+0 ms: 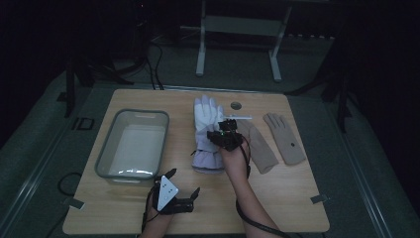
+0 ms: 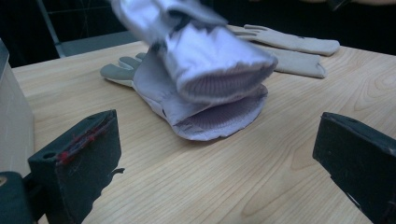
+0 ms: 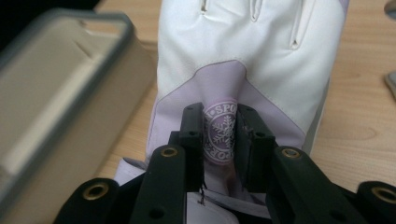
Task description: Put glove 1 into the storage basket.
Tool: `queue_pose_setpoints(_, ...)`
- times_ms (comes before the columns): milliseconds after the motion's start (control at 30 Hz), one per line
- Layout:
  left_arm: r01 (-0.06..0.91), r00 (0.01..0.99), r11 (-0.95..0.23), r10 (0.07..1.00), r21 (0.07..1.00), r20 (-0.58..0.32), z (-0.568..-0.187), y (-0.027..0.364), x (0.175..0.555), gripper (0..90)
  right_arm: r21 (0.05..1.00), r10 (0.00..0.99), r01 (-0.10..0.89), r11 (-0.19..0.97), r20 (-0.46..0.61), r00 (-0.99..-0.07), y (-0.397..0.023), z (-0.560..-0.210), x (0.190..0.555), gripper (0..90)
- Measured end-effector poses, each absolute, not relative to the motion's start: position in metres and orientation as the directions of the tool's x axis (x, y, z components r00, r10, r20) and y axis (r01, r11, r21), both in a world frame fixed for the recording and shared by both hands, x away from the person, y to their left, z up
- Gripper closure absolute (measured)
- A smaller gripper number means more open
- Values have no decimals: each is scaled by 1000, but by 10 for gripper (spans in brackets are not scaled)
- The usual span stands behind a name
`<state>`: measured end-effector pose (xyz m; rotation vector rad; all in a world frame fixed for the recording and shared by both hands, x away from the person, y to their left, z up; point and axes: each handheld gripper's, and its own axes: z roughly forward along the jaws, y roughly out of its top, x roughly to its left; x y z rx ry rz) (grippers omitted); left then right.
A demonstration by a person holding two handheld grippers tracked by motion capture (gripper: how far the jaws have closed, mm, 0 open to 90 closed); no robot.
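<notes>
**Pinching a padded glove by its cuff end**

Lying lengthwise away from the person, the white-and-lilac glove (image 1: 208,130) has its fingers pointing toward the far edge of the surface (image 1: 277,198) and its open cuff toward the near edge. It is the upper one of two matching gloves; the lower glove (image 2: 205,119) lies flat beneath it, long axis much the same. In the left gripper view the upper cuff hangs raised above the lower one, both mouths gaping and showing a ribbed knit lining.

The right hand-held gripper (image 3: 223,140) has its jaws narrowed onto a fold of the lilac back panel, right at a round snowflake badge (image 3: 219,128) (lettering partly hidden by the jaws). The shell looks smooth and slightly padded, white over the knuckles, lilac at the wrist.

The left hand-held gripper (image 1: 184,184) rests near the front edge, jaws wide apart with nothing between them.

A grey rounded plastic bin (image 1: 132,144) sits to the left of the gloves. Two tan knit gloves (image 1: 277,139) lie flat to the right, fingers also pointing away.
</notes>
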<state>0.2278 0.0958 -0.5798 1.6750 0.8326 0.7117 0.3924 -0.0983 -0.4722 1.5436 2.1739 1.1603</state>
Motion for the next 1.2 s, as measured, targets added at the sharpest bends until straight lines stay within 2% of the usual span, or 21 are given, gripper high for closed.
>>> queue_pose_setpoints(200, 175, 578, -171, 815, 970, 40, -580, 96, 228, 13, 666, 895, 726, 169, 205, -396, -94, -493, 404, 697)
queue_pose_setpoints(400, 178, 577, -170, 816, 969, 37, -580, 96, 228, 13, 652, 897, 738, 173, 206, -392, -94, -507, 408, 603)
queue_pose_setpoints(567, 178, 576, -168, 817, 970, 36, -580, 96, 228, 13, 632, 895, 756, 172, 220, -388, -99, -512, 407, 630)
queue_pose_setpoints(1200, 180, 573, -173, 818, 968, 40, -580, 94, 229, 13, 666, 919, 739, 104, 220, -328, -140, -515, 380, 650)
